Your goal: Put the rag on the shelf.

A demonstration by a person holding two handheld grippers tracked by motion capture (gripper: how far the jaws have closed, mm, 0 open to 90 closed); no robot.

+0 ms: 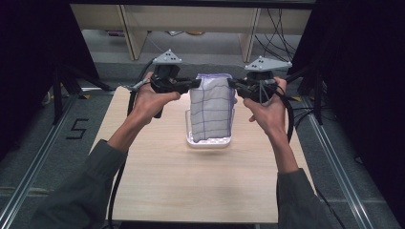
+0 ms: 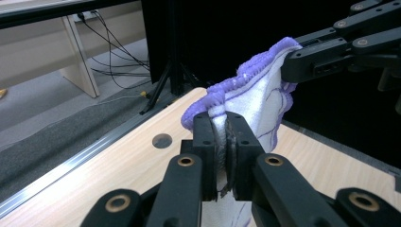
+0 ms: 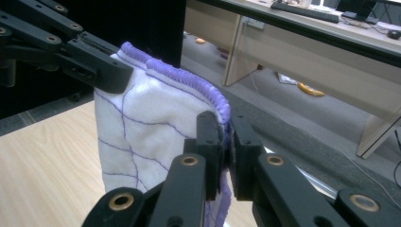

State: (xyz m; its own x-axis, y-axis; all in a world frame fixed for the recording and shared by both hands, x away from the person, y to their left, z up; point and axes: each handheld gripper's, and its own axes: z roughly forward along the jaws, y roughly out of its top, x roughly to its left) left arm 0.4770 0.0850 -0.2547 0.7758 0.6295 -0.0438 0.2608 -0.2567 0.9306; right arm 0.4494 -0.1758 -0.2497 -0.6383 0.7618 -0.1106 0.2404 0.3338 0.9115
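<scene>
High view: 2 hand-held grippers — left [image 1: 197, 84], right [image 1: 231, 84] — each clamped on the cloth's [image 1: 210, 112] top corners.

One white cloth [image 1: 210, 112] with purple edging; one white tray [image 1: 208, 141]; two handheld grippers, left gripper [image 1: 195, 84] and right gripper [image 1: 232, 84]; one wooden table [image 1: 200, 186]; two hands.

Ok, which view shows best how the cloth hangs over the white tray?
The high view: the cloth hangs full length from both grippers, over the white tray. The left gripper view and right gripper view show its purple-edged top corners pinched between jaws.
</scene>
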